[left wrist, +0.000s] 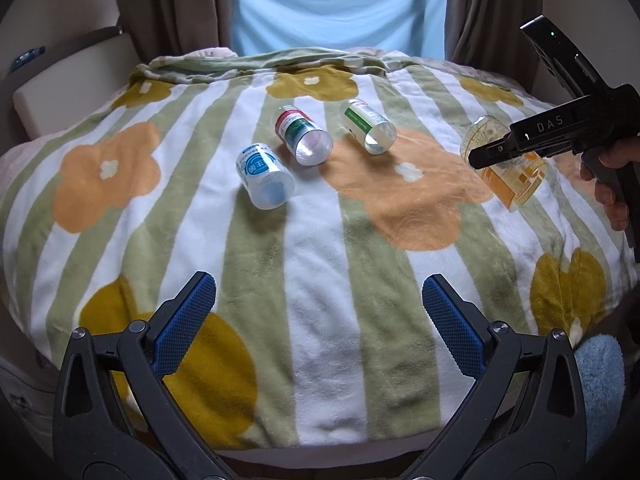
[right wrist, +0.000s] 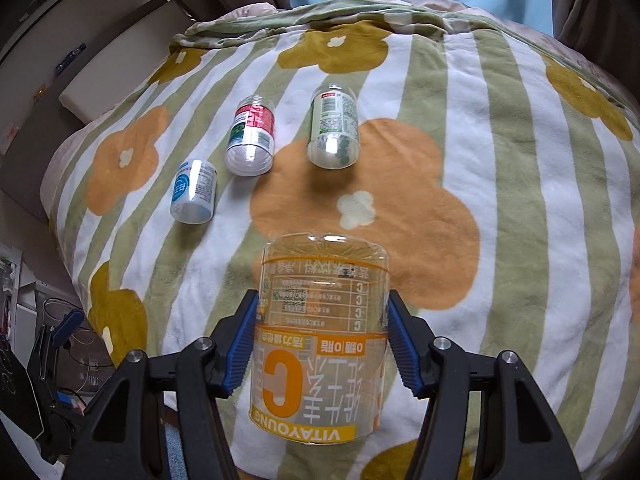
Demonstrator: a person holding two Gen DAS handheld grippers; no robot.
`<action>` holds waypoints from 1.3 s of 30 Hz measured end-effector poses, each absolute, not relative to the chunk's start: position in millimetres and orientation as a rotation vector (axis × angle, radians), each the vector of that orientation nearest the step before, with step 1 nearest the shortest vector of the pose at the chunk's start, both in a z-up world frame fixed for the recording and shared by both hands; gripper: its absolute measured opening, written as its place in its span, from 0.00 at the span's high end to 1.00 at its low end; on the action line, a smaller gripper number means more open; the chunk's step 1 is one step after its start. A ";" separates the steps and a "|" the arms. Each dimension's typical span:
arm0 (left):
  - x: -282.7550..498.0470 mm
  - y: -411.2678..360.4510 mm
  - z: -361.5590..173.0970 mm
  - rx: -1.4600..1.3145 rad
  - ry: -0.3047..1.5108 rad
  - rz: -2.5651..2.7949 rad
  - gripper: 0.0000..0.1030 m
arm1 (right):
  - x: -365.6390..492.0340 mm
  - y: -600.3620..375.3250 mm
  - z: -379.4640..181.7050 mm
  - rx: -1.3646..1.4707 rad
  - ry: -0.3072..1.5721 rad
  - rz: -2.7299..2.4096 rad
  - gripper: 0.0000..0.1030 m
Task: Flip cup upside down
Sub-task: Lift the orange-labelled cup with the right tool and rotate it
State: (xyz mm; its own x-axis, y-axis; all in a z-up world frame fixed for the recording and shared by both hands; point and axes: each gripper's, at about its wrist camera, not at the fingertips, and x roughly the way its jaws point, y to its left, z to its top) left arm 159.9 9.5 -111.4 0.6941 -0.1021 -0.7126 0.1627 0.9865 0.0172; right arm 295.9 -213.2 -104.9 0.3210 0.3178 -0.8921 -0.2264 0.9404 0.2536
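My right gripper point(right wrist: 320, 344) is shut on a clear cup with an orange label point(right wrist: 320, 344), holding it above the blanket with the label text upside down in the right wrist view. In the left wrist view the same cup point(left wrist: 508, 172) hangs tilted at the right, gripped by the right gripper point(left wrist: 486, 156). My left gripper point(left wrist: 320, 320) is open and empty, low over the near part of the blanket. Three other clear cups lie on their sides: blue label point(left wrist: 264, 176) point(right wrist: 194, 192), red-green label point(left wrist: 304, 136) point(right wrist: 250, 140), green label point(left wrist: 368, 126) point(right wrist: 334, 132).
A striped, flowered blanket point(left wrist: 320, 240) point(right wrist: 480, 160) covers the bed. A person in a light blue shirt point(left wrist: 340, 4) stands at the far edge. A blue towel point(left wrist: 600, 380) lies at the near right. Desk clutter and cables point(right wrist: 60, 340) sit left of the bed.
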 end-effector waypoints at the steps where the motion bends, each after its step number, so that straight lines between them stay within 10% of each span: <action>1: 156.0 11.2 -112.3 0.079 0.790 -0.146 0.00 | 289.9 -207.1 -109.9 0.091 1.201 0.369 0.45; 29: 132.2 13.1 -123.6 0.080 0.794 -0.178 0.00 | 273.4 -148.5 -190.6 -0.002 1.257 0.311 0.44; 32: 132.2 13.1 -123.4 0.079 0.794 -0.177 0.00 | 273.6 -149.5 -186.7 0.022 1.250 0.327 0.20; 39: 135.2 11.6 -119.4 0.074 0.804 -0.171 0.00 | 264.9 -173.8 -157.5 0.090 1.212 0.352 0.00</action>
State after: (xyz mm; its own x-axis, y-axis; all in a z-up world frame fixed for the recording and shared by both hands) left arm 135.2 11.6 -119.4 0.6812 -0.1245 -0.7214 0.1804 0.9836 0.0006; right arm 264.9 -173.8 -157.5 0.3040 0.3135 -0.8996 -0.2177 0.9422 0.2548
